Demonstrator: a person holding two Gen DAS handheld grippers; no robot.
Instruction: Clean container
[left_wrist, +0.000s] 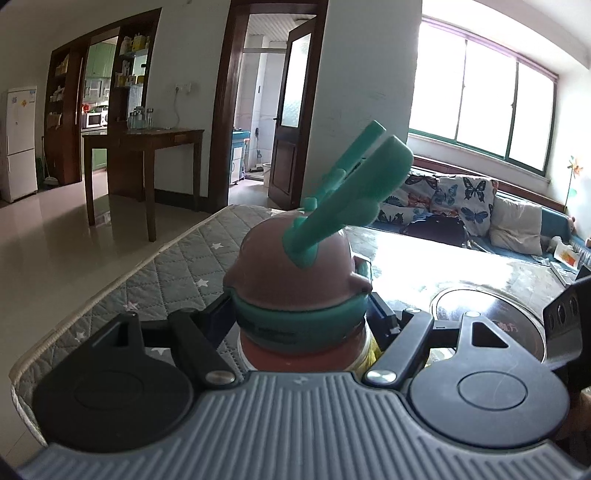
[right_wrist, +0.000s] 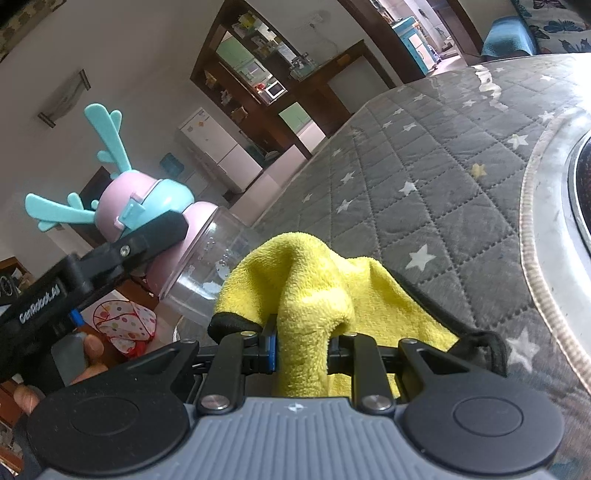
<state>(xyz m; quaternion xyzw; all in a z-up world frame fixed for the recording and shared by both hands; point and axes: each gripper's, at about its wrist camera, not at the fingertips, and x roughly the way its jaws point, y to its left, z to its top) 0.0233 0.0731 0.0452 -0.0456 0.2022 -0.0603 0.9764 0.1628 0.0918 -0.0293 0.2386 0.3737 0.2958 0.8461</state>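
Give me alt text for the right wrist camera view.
The right gripper pinches a yellow cloth against a clear bottle with a pink antlered lid, held tilted by the left gripper above a grey star-patterned quilt.

1. We see a grey quilted cover (right_wrist: 424, 177) with white stars on the table.
2. A round dark plate (left_wrist: 491, 325) is set in the table top.
3. A wooden side table (left_wrist: 147, 140) stands near the wall, with glass jars on it.
4. A white fridge (left_wrist: 18, 144) stands at the far left.
5. A sofa (left_wrist: 517, 221) with butterfly cushions (left_wrist: 461, 199) is under the window (left_wrist: 487, 107).
6. A dark door (left_wrist: 291, 118) stands open.
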